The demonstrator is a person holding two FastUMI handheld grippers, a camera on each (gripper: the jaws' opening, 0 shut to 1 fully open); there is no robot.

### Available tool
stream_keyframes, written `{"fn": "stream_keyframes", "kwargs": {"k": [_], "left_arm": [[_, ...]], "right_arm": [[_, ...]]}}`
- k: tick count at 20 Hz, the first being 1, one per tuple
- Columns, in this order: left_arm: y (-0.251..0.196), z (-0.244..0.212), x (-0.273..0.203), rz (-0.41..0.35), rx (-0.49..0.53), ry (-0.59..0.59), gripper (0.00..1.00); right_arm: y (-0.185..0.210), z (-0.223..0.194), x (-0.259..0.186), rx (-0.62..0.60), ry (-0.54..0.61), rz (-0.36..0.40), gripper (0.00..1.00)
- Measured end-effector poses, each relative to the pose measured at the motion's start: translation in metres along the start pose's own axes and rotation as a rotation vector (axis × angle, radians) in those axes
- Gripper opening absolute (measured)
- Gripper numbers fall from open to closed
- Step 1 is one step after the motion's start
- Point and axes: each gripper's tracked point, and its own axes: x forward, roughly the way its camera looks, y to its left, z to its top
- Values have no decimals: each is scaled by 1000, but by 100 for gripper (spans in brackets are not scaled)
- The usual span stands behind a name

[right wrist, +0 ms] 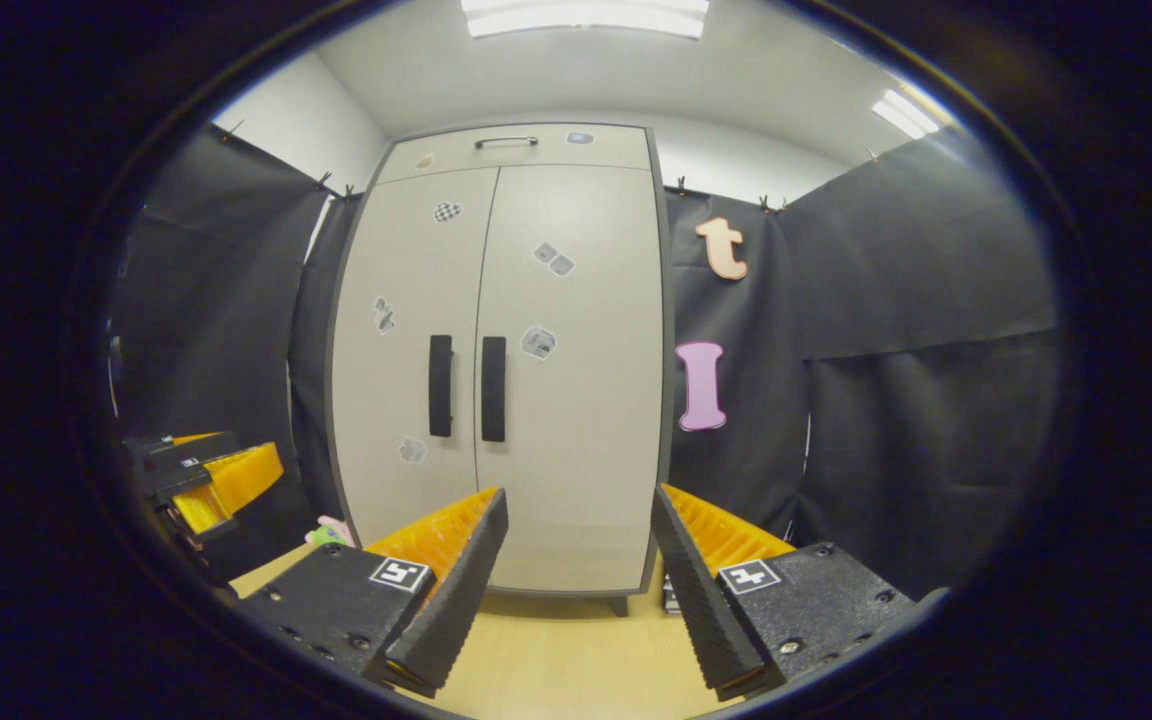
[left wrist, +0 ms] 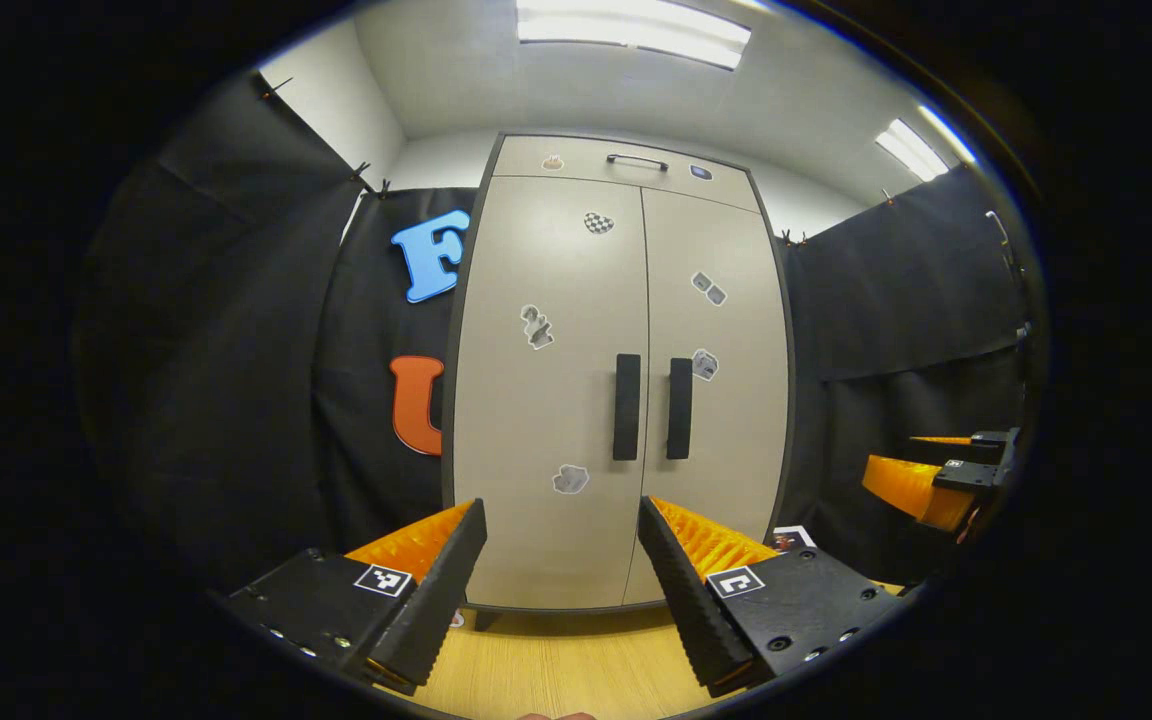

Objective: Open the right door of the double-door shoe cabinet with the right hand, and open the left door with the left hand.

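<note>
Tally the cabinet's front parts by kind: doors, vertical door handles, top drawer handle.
Doors: 2, left door and right door, both shut.
Vertical door handles: 2, left handle and right handle.
Top drawer handle: 1.
Total: 5.

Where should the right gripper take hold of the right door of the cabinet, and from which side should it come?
Best on the right door's handle, a vertical bar beside the centre seam. The right gripper is open and apart from the shoe cabinet. Come straight from the front, fingers either side of the bar at mid-height. The left handle stands close by, so keep the inner finger narrow.
</note>
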Motion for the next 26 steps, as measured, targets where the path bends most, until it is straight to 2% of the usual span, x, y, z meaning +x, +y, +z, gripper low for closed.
{"fn": "stream_keyframes", "kwargs": {"k": [11, 18, 26], "left_arm": [[14, -3, 15, 25, 3, 4, 91], [11, -4, 18, 20, 10, 4, 91], [15, -10, 4, 35, 20, 13, 92]], "right_arm": [[5, -12, 8, 51, 28, -2, 90], [8, -7, 16, 25, 7, 1, 90], [31, 19, 73, 10, -24, 54, 90]]}}
